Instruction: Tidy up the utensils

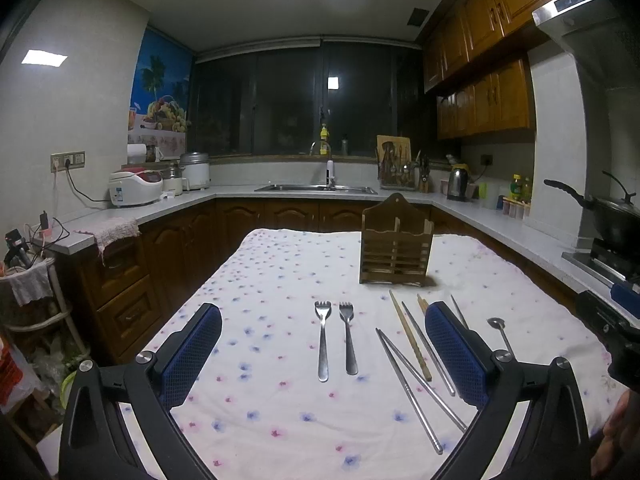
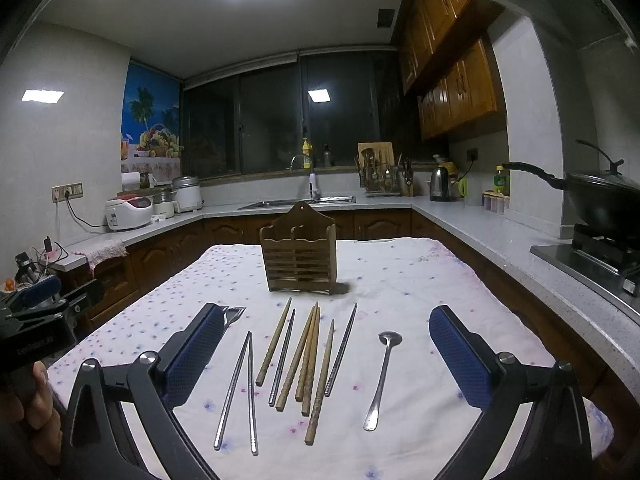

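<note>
A wooden slatted utensil holder [image 1: 395, 246] [image 2: 300, 256] stands upright on the flowered tablecloth [image 1: 272, 280] [image 2: 404, 280]. Two metal forks [image 1: 335, 338] lie side by side in front of my open, empty left gripper [image 1: 323, 354]. Several metal chopsticks [image 2: 240, 388] and wooden chopsticks [image 2: 306, 364] lie fanned out in front of my open, empty right gripper [image 2: 326, 354]. A metal spoon [image 2: 382, 376] [image 1: 500, 334] lies to their right. Both grippers hover above the table's near edge.
Kitchen counters [image 1: 168, 204] [image 2: 500, 228] wrap around the table, with a sink [image 1: 316, 189], rice cookers [image 1: 134, 186], a kettle [image 2: 440, 184] and a wok on the stove [image 2: 600, 200]. A cluttered shelf [image 1: 28, 272] stands at the left.
</note>
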`<state>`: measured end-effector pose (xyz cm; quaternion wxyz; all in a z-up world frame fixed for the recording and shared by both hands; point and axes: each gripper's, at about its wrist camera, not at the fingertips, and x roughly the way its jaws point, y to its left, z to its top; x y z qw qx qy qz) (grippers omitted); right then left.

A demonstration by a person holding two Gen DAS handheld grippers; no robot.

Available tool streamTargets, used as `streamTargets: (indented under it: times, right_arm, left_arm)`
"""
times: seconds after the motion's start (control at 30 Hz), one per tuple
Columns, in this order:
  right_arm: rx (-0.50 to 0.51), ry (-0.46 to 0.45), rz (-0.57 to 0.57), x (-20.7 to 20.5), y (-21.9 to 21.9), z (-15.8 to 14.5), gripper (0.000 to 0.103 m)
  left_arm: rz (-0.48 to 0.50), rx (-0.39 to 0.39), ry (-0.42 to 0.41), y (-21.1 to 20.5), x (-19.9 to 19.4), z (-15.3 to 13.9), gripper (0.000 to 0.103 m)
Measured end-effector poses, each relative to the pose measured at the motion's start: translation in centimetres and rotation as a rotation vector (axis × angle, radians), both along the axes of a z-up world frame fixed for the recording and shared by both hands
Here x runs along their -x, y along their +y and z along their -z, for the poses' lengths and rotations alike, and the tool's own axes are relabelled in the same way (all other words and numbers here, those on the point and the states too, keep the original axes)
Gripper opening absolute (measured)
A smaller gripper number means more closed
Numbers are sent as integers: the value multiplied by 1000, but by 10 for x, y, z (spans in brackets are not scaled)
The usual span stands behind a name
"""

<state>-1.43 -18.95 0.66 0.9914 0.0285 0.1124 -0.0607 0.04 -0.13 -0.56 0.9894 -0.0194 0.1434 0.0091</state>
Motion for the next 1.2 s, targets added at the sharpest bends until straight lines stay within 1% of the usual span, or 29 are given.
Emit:
streamTargets:
  times: [0.5,0.63,0.7,0.87,0.93,1.0,1.03,1.07,1.13,1.2]
  right_arm:
    - [0,2,2,0,0,0,103]
    - [-5,18,1,-2,-1,-1,103]
    - [-9,34,-2,-5,-3,-1,103]
    - [-21,78,9,-18,-11,0,103]
    - [-30,111,10,-27,-15,0,103]
    - [-42,146,-2,-38,-19,0,103]
    - [-51,167,-11,-45,-22,-1,103]
    - [-60,184,-17,-52,-25,-1,103]
    - [-91,215,-30,-66,-32,0,103]
    - [-131,255,-29,-83,-41,2,102]
  left_arm:
    - [7,3,4,-2,-2,0,102]
    - [17,18,32,0,-8,1,102]
    - [22,32,57,2,-14,2,102]
    - [51,45,150,6,-41,-1,102]
    - [84,63,219,7,-61,-2,102]
    - [92,65,277,7,-80,-5,102]
    - [112,69,317,6,-93,-6,102]
    - [119,75,336,6,-101,-8,102]
    - [144,95,399,5,-127,-11,102]
    - [154,103,432,5,-148,-14,101]
